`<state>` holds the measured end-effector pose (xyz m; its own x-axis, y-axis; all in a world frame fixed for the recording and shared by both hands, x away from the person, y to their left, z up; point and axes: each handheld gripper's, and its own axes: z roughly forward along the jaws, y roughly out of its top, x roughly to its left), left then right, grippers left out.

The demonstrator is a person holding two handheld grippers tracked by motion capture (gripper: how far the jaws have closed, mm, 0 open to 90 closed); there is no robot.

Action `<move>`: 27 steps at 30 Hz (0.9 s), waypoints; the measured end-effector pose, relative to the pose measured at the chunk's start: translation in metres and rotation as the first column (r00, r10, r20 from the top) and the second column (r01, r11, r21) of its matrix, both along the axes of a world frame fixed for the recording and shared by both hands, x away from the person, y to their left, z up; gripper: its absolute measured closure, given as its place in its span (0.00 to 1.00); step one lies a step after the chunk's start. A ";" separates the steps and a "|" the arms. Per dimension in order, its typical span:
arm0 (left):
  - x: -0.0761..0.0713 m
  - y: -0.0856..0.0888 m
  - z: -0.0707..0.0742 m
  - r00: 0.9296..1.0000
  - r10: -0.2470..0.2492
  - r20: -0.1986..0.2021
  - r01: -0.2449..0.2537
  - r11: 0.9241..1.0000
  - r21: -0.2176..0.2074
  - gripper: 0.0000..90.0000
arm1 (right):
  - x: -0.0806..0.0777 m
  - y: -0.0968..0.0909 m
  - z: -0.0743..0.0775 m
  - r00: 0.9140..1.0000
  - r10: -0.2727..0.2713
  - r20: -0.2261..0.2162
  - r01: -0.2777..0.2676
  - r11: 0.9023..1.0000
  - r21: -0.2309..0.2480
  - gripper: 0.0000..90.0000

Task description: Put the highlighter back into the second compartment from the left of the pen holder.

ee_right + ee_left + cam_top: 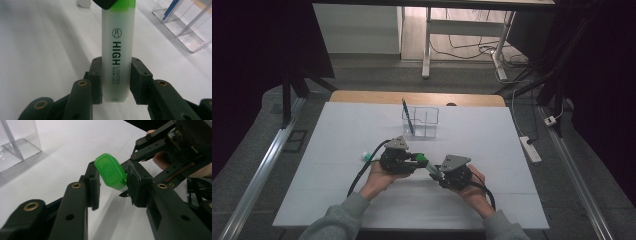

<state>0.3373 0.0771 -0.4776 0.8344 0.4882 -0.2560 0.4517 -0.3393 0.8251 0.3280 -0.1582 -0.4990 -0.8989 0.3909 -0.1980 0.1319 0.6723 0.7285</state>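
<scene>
Right gripper (116,82) pinches the highlighter (117,52) barrel; left gripper (112,186) is clamped on its green cap (110,171). Cap looks seated, so pulling it off is what's left, I'd guess.

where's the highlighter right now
In the high view the highlighter is just above the table's near middle, held between both tongs: the right tongs grip its white barrel, the left tongs its green cap.
</scene>
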 end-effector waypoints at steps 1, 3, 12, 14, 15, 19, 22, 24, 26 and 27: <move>0.000 0.000 0.000 1.000 -0.009 -0.006 0.009 1.000 -0.006 0.72 | 0.000 0.000 0.000 1.000 0.002 0.006 -0.002 1.000 -0.006 0.73; 0.001 0.000 0.000 1.000 -0.022 -0.014 0.022 1.000 -0.013 0.73 | -0.001 0.001 0.000 1.000 0.003 0.005 -0.003 1.000 -0.010 0.73; -0.002 -0.001 0.003 0.999 -0.049 -0.013 0.048 0.998 -0.028 0.77 | -0.001 0.000 -0.001 1.000 0.027 0.009 -0.027 1.000 -0.003 0.72; -0.002 0.000 0.004 0.999 -0.050 -0.010 0.049 0.998 -0.027 0.77 | -0.001 0.000 0.000 1.000 0.028 0.007 -0.028 1.000 0.007 0.72; -0.003 -0.001 0.004 0.999 -0.051 -0.008 0.051 0.998 -0.025 0.77 | -0.001 0.000 0.000 1.000 0.028 0.005 -0.028 1.000 0.009 0.72; -0.004 -0.001 0.005 0.999 -0.050 0.001 0.050 0.999 -0.016 0.78 | -0.001 -0.001 0.000 1.000 0.026 -0.005 -0.026 0.999 0.027 0.70; -0.004 0.001 0.005 0.999 -0.042 0.010 0.042 0.999 -0.013 0.78 | 0.001 -0.005 0.001 1.000 0.013 -0.027 -0.011 0.998 0.065 0.65; -0.004 0.003 0.006 0.999 -0.038 0.016 0.038 0.999 -0.014 0.80 | 0.001 -0.008 0.002 0.999 0.001 -0.037 0.002 0.995 0.095 0.62; -0.003 0.005 0.007 0.999 -0.034 0.020 0.034 0.999 -0.018 0.82 | 0.003 -0.012 0.004 0.999 -0.010 -0.044 0.016 0.992 0.128 0.58; -0.003 0.005 0.007 0.999 -0.033 0.020 0.033 0.999 -0.024 0.82 | 0.004 -0.014 0.005 0.999 -0.018 -0.050 0.025 0.990 0.140 0.58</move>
